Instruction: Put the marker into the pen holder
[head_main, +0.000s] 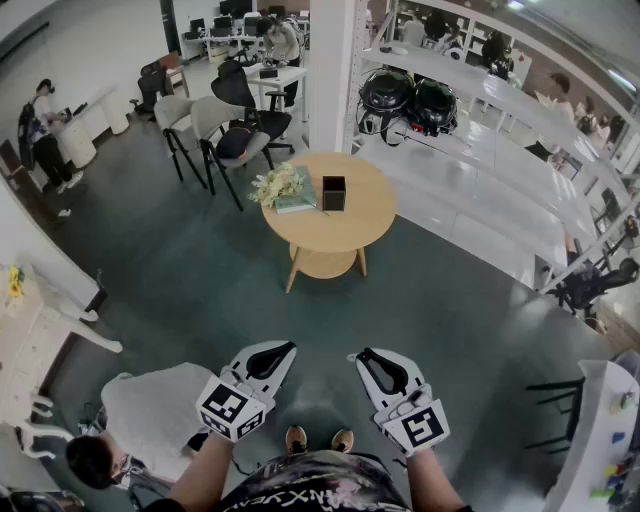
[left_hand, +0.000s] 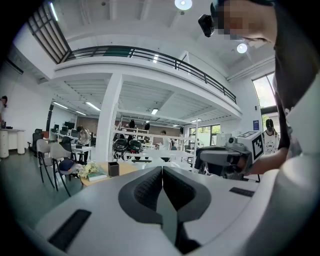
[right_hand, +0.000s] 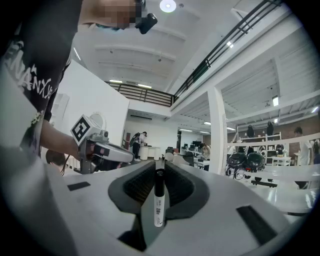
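Observation:
The black square pen holder (head_main: 333, 192) stands on a round wooden table (head_main: 360, 225) some way ahead across the floor; the left gripper view shows the pen holder (left_hand: 113, 169) small and far off. My right gripper (head_main: 378, 364) is shut on a white marker (right_hand: 158, 202) with a black cap, which stands upright between the pads in the right gripper view. My left gripper (head_main: 272, 357) is held beside it at waist height, its jaws (left_hand: 162, 171) closed together with nothing between them. Both grippers are far from the table.
A bunch of pale flowers (head_main: 277, 183) and a green book (head_main: 297, 198) lie on the table beside the holder. Chairs (head_main: 215, 125) stand behind it, and white shelving (head_main: 470, 110) with helmets runs along the right. A person (head_main: 100, 460) crouches at my lower left.

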